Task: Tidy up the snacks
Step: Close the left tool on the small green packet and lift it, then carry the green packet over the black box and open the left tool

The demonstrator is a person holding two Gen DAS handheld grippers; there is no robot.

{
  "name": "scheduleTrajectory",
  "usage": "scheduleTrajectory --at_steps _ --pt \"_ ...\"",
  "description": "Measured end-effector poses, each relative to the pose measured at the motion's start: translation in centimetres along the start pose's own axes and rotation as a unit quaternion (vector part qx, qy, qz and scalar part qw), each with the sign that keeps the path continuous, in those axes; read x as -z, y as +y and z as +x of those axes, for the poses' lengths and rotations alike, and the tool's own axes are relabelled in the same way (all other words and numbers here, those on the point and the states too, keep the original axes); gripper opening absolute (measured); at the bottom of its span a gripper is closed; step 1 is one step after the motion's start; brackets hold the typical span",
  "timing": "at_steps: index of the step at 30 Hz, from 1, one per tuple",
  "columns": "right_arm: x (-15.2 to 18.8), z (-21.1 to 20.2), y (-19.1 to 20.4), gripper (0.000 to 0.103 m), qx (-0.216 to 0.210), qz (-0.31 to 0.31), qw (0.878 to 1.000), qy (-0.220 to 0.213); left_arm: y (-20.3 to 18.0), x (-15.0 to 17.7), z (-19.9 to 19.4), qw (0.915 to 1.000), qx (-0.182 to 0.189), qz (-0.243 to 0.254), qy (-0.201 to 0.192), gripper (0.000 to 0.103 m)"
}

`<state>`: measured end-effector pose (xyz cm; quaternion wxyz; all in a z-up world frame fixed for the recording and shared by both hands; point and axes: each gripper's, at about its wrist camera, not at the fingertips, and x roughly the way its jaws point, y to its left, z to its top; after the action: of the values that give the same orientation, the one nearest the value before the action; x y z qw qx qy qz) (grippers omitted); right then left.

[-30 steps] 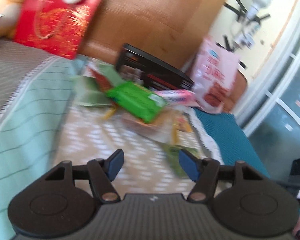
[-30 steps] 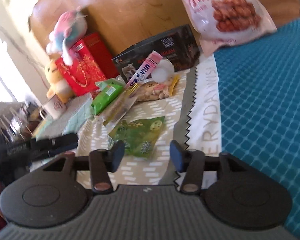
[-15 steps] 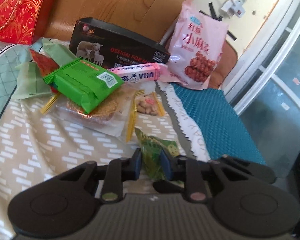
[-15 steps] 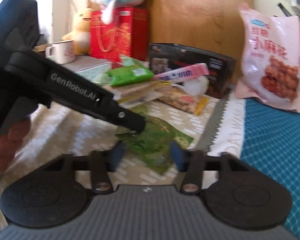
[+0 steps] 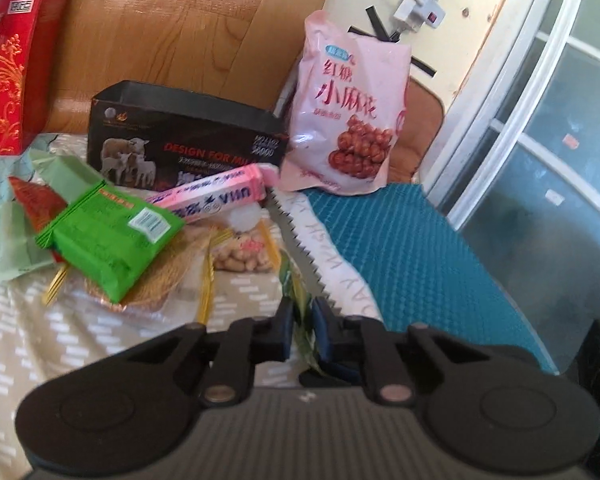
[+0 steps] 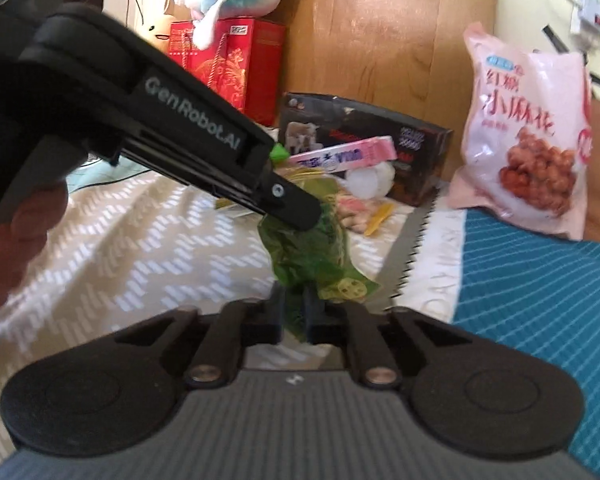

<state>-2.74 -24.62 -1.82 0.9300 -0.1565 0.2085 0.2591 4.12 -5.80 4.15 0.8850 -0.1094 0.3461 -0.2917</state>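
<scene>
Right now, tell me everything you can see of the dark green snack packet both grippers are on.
The dark green snack packet is a thin, crinkly, glossy plastic pouch printed with pale yellow lotus-root slices. It is crumpled and lifted off the patterned cloth, standing roughly on edge. The right gripper is shut on its near lower edge; the left gripper is shut on its far upper end, its jaws having closed first, the right's just after. Contents are not discernible. Nothing else visibly touches it.
</scene>
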Motion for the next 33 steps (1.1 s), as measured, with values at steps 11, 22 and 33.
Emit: scheduleTrajectory --at_steps 11,22,33 --pt "-10.2 5.1 -4.3 0.009 0.082 -0.091 0.987 -0.108 0.8 -10.0 -0.7 0.992 -0.011 0.038 -0.12 0.013" --pt "-9.4 7.9 -9.5 0.054 -0.017 0.082 0.993 -0.077 9.2 -10.6 1.7 0.9861 -0.06 -0.084 -0.13 0.03" --pt "-7.6 7.4 -9.3 0.035 -0.069 0.164 0.983 -0.046 9.6 -5.6 -1.0 0.9826 -0.038 -0.138 -0.118 0.031"
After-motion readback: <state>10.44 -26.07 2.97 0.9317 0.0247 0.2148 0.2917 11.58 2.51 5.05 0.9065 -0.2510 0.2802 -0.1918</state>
